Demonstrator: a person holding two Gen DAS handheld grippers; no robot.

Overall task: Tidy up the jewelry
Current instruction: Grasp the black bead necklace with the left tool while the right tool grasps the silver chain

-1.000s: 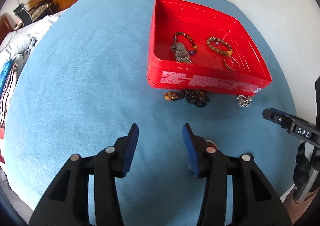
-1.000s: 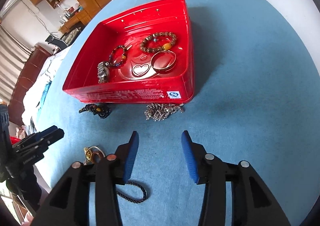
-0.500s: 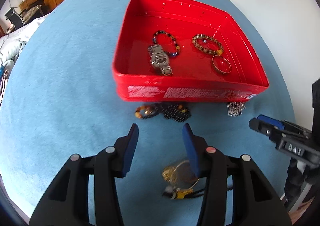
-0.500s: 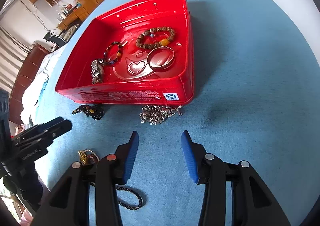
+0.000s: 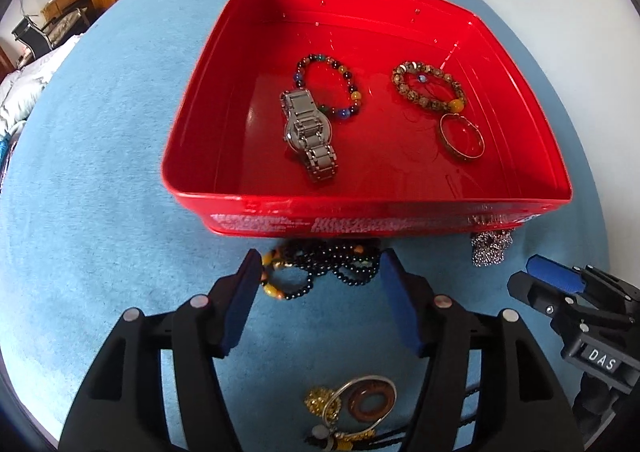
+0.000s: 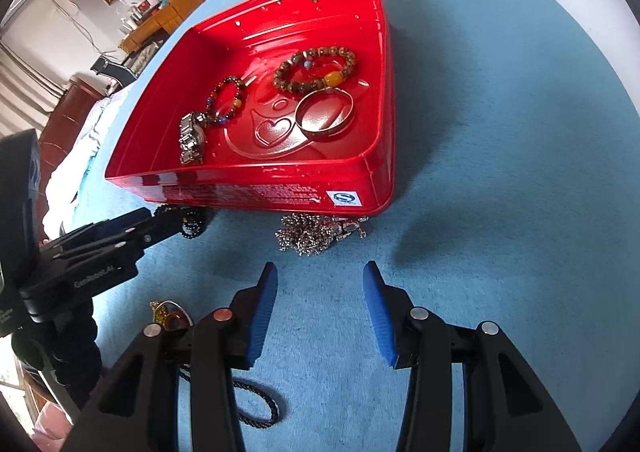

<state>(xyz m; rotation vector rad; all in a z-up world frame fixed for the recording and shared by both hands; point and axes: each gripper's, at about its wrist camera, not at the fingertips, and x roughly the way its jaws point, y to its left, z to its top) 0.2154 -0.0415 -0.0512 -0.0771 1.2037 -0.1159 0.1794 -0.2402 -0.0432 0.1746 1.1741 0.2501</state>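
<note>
Two sets of my jaws stand wide apart, holding nothing. My left gripper (image 5: 320,300) straddles the black beaded necklace (image 5: 324,266) lying on the blue cloth tabletop (image 5: 100,192), just near of the red rectangular plastic tray (image 5: 360,220). My right gripper (image 6: 320,308) hovers near the silver chain heap (image 6: 316,234).

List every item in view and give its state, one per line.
Red tin: open, no lid, on the blue cloth.
Watch: in the tin.
Dark bead bracelet: in the tin, touching the watch.
Brown bead bracelet: in the tin.
Bangle: in the tin.
Black necklace: outside, heaped between the left gripper fingers.
Silver chain: outside, bunched against the tin.
Right gripper: open, empty.
</note>
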